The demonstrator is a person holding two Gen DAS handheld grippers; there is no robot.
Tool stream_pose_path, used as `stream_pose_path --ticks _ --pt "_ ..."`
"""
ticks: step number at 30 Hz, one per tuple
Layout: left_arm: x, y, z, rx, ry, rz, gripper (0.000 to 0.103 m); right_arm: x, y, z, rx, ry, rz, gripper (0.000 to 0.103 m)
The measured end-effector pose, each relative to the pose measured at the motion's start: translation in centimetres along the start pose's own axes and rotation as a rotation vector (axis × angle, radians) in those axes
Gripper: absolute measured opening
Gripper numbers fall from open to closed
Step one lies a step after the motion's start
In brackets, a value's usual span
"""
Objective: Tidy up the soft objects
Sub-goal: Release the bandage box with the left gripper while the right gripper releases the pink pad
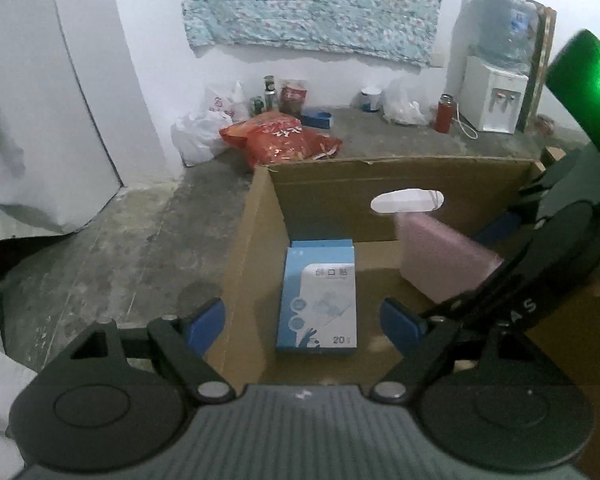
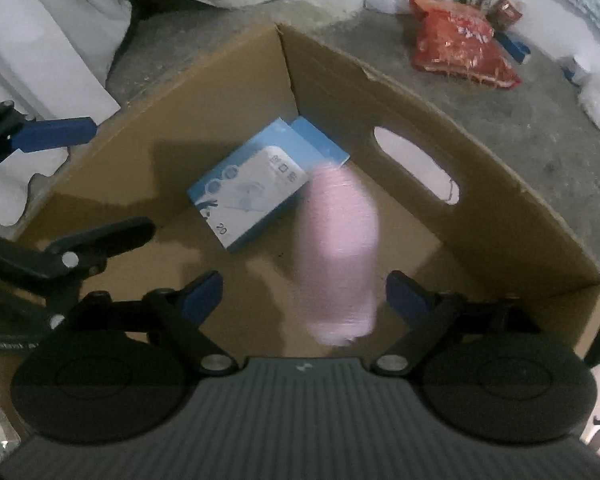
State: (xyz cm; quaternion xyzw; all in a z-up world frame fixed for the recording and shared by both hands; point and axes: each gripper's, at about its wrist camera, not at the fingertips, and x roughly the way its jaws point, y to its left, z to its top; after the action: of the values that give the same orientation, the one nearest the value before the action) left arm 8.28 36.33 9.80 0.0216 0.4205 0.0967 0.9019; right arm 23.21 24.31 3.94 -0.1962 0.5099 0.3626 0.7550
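An open cardboard box (image 1: 340,200) (image 2: 340,88) stands on the concrete floor. A blue and white packet (image 1: 320,300) (image 2: 252,184) lies flat on its bottom near the far corner. My left gripper (image 1: 302,320) hangs open above that packet, with nothing between its pads. A pink soft pad (image 2: 336,248) (image 1: 440,264), blurred, sits between the wide jaws of my right gripper (image 2: 305,292), and a gap shows on each side of it. One blue finger (image 2: 56,132) of the left gripper shows over the box's left wall.
A red snack bag (image 1: 280,140) (image 2: 460,48) lies on the floor behind the box, with white plastic bags (image 1: 200,132), jars and a red flask (image 1: 444,114) along the wall. A water dispenser (image 1: 492,96) stands at the back right. White sheets (image 2: 40,40) lie to the left.
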Motion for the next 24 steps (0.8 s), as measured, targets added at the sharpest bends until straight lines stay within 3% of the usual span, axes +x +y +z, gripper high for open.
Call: stream_pose_path --ticks 1,3,7,9,11,14,15,17,18,19,24 --pt "-0.2 0.0 0.0 -0.004 -0.001 -0.002 0.086 -0.2 0.0 -0.1 -0.005 -0.016 -0.025 0.06" --pt "-0.7 0.2 -0.1 -0.006 -0.008 -0.003 0.086 -0.3 -0.1 -0.2 -0.036 -0.033 -0.034 0.041" --pt "-0.9 0.0 -0.6 0.009 -0.006 -0.012 0.086 0.5 0.5 -1.4 -0.109 0.003 0.003 0.037" --pt "-1.1 -0.3 -0.6 0.029 0.002 -0.006 0.084 1.2 1.6 -2.2 -0.215 0.018 -0.03 0.026" --pt "-1.1 -0.4 -0.5 0.039 0.005 -0.009 0.084 2.1 2.8 -2.8 -0.313 0.044 -0.094 0.025" --pt "-1.1 -0.6 -0.3 0.044 0.0 -0.013 0.084 2.4 2.5 -2.4 -0.276 0.074 -0.105 0.026" --pt "-1.1 -0.7 -0.3 0.048 -0.001 -0.014 0.084 2.4 2.1 -2.0 -0.226 0.094 -0.105 0.032" --pt "-0.9 -0.9 -0.3 0.059 -0.003 -0.018 0.084 2.2 1.7 -1.7 -0.198 0.137 -0.106 0.055" --pt "-0.8 -1.0 -0.4 0.065 -0.004 -0.019 0.084 2.1 1.9 -1.7 -0.237 0.164 -0.097 0.074" --pt "-0.7 -1.0 -0.5 0.069 -0.006 -0.02 0.084 1.8 2.2 -2.0 -0.274 0.165 -0.093 0.081" --pt "-0.3 -1.1 -0.7 0.074 -0.008 -0.017 0.084 2.8 1.9 -2.8 -0.333 0.25 -0.162 0.079"
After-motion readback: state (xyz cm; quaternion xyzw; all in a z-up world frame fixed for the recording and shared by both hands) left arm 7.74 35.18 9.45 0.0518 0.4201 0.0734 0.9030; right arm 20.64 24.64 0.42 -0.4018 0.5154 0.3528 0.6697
